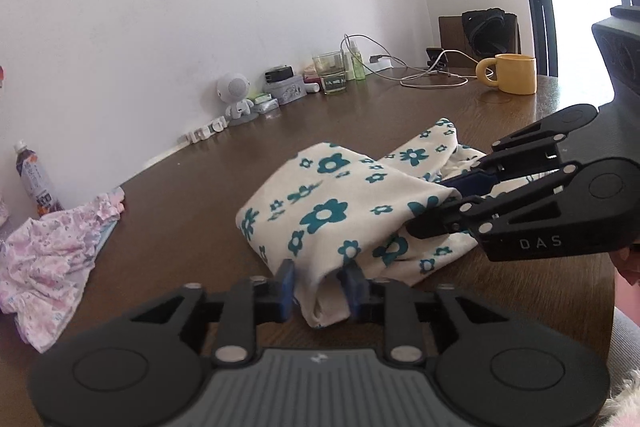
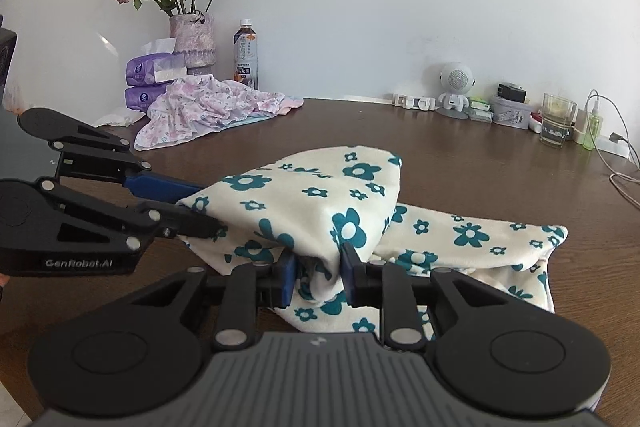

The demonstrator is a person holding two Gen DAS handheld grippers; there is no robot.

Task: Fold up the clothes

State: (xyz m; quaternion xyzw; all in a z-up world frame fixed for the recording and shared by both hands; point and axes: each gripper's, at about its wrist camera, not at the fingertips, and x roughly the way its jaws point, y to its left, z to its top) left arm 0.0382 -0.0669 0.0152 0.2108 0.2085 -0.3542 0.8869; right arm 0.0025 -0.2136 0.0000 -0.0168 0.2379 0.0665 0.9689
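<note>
A cream cloth with teal flowers (image 1: 320, 203) lies partly folded on the brown table (image 1: 192, 195). My left gripper (image 1: 319, 281) is shut on a bunched fold at the cloth's near edge. In the same view my right gripper (image 1: 444, 203) comes in from the right and is shut on the cloth's side edge. The right wrist view shows the cloth (image 2: 320, 195) raised into a hump, with my right gripper (image 2: 318, 273) pinching its near fold. There my left gripper (image 2: 200, 207) clamps the left corner. A second layer of the cloth trails off to the right on the table.
A crumpled pink floral garment (image 2: 200, 111) lies at the table's far left. A vase of roses (image 2: 192, 39), tissue packs (image 2: 154, 71) and a bottle (image 2: 245, 55) stand behind it. Along the wall are a small white robot figure (image 1: 236, 95), a glass (image 1: 330, 73), cables (image 1: 432, 77) and a yellow mug (image 1: 510, 73).
</note>
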